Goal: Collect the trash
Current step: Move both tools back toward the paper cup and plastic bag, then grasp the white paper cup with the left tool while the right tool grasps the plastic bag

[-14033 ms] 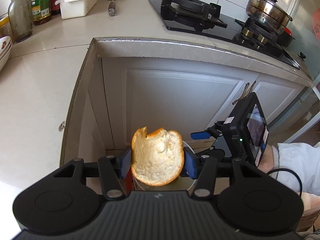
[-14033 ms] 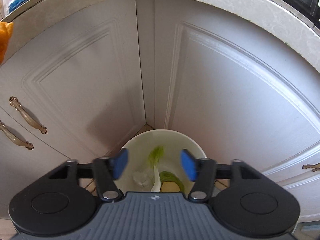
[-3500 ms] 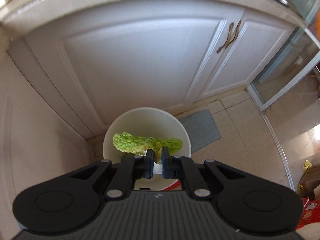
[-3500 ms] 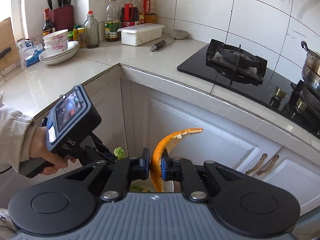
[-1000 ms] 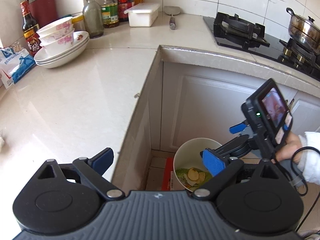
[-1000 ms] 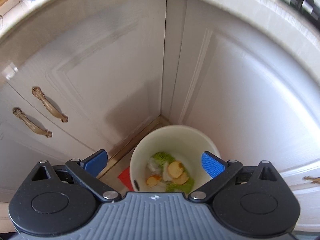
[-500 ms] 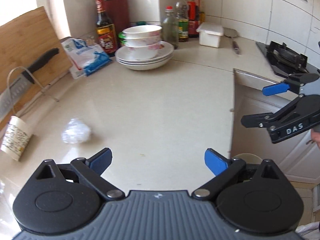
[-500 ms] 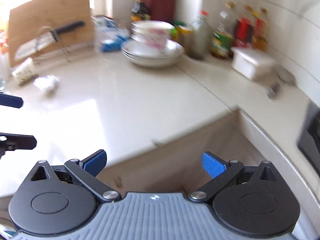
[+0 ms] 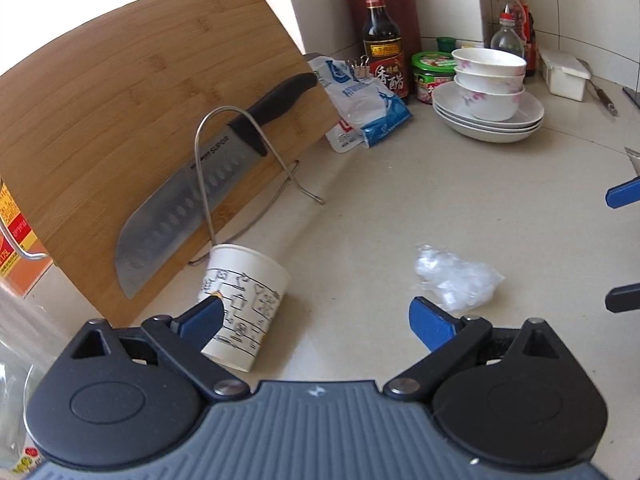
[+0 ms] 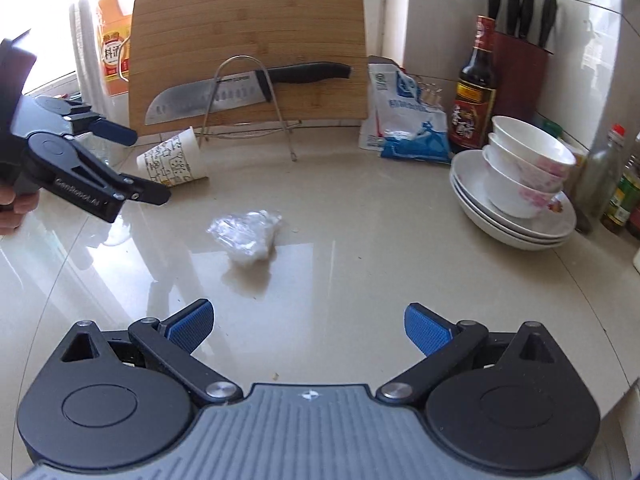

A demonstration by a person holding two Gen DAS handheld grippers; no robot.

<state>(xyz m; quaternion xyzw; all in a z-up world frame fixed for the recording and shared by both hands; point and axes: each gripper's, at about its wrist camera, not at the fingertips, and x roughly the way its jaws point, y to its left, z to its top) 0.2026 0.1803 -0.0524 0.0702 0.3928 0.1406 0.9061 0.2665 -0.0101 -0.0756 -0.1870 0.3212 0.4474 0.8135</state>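
Note:
A white paper cup (image 9: 244,304) with black drawings lies on its side on the beige counter, just ahead of my left gripper (image 9: 314,320), whose left pad overlaps it. The cup also shows in the right wrist view (image 10: 173,161). A crumpled clear plastic wrap (image 9: 456,278) lies to the right of the cup, near my left gripper's right pad; it shows in the right wrist view (image 10: 246,234) too. My left gripper is open and empty. My right gripper (image 10: 308,326) is open and empty, above the counter a short way back from the wrap.
A bamboo cutting board (image 9: 120,112) leans at the back with a large knife (image 9: 200,188) in a wire rack. A blue-white bag (image 9: 362,108), a dark sauce bottle (image 9: 382,36), stacked bowls on plates (image 9: 488,92) and more bottles stand along the back and right.
Both grippers have swung from the bin below the counter up to the countertop. My left gripper has come close to the paper cup and wrap. Both stay open.

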